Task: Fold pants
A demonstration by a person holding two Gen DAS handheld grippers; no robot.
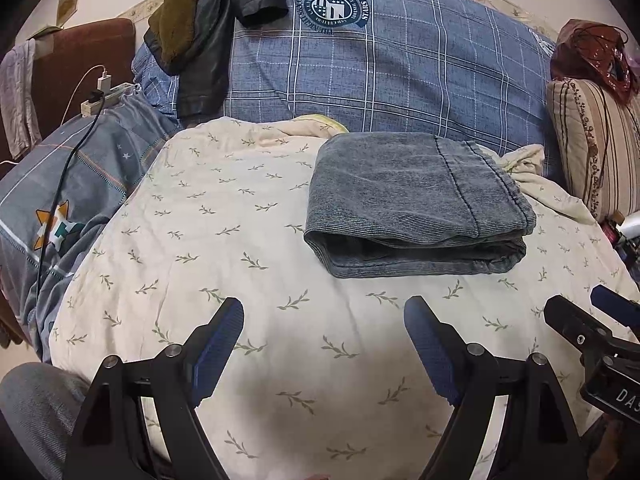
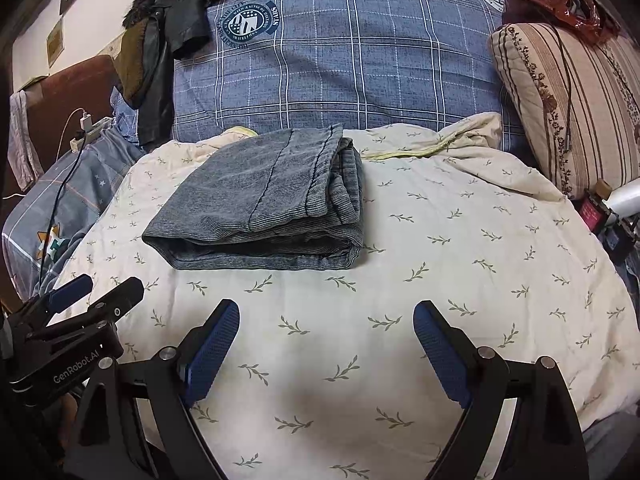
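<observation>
Grey-blue corduroy pants [image 1: 416, 204] lie folded into a thick rectangular bundle on the cream leaf-print blanket [image 1: 248, 240]; in the right wrist view the pants [image 2: 264, 204] sit left of centre. My left gripper [image 1: 324, 312] hovers over the blanket in front of the bundle, open, nothing between its blue pads. My right gripper [image 2: 326, 316] is also open and empty, short of the pants. Each gripper shows at the edge of the other's view: the right gripper [image 1: 592, 304] at the lower right, the left gripper [image 2: 100, 284] at the lower left.
A blue plaid duvet [image 1: 380, 72] is heaped behind the blanket, with dark jackets [image 1: 200, 40] on it. A power strip with a charger and cable [image 1: 102, 96] lies at the left. A striped cushion [image 1: 592, 148] and red bag [image 1: 592, 56] stand at the right. A grey-trousered knee [image 1: 36, 408] shows at lower left.
</observation>
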